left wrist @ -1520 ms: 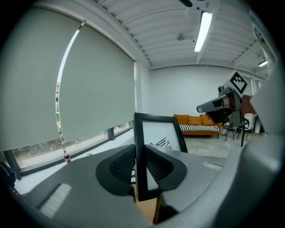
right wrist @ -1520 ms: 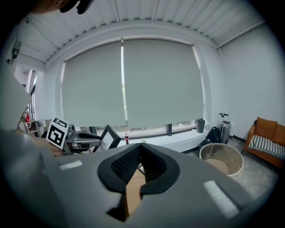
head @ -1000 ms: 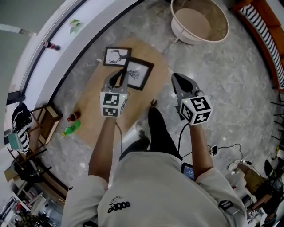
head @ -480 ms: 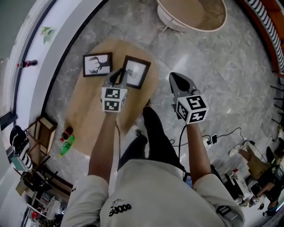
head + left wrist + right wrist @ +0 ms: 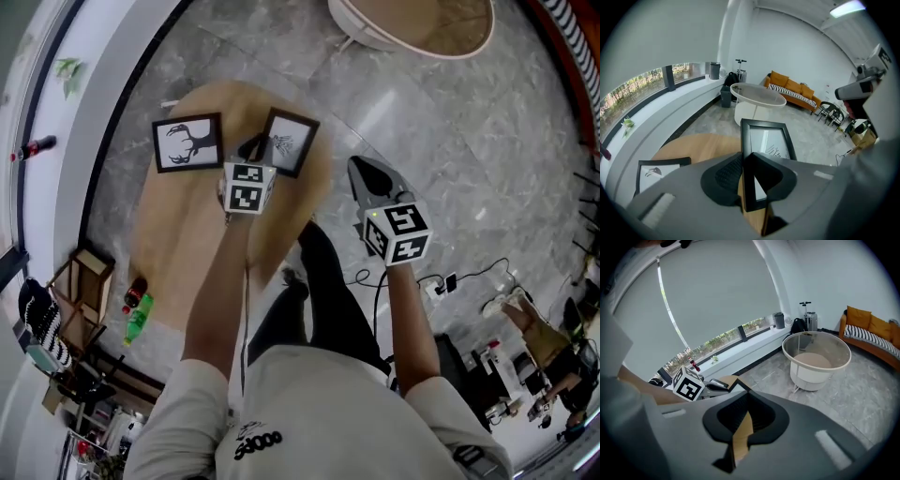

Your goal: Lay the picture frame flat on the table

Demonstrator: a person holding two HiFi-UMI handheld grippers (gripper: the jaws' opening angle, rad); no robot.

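Left tongs (image 5: 743,157) clamped on the picture frame's (image 5: 769,140) side edge, frame upright over the wooden surface (image 5: 187,234). Right tongs (image 5: 747,394) closed, empty. I'd set the bottom edge down first, tip it back gently, then let go.

Found bare wood over the near half of the desk (image 5: 173,234), free for passing; met two obstacles at the far end: deer picture frame (image 5: 187,142) lying flat, second picture frame (image 5: 289,141) just right of it.
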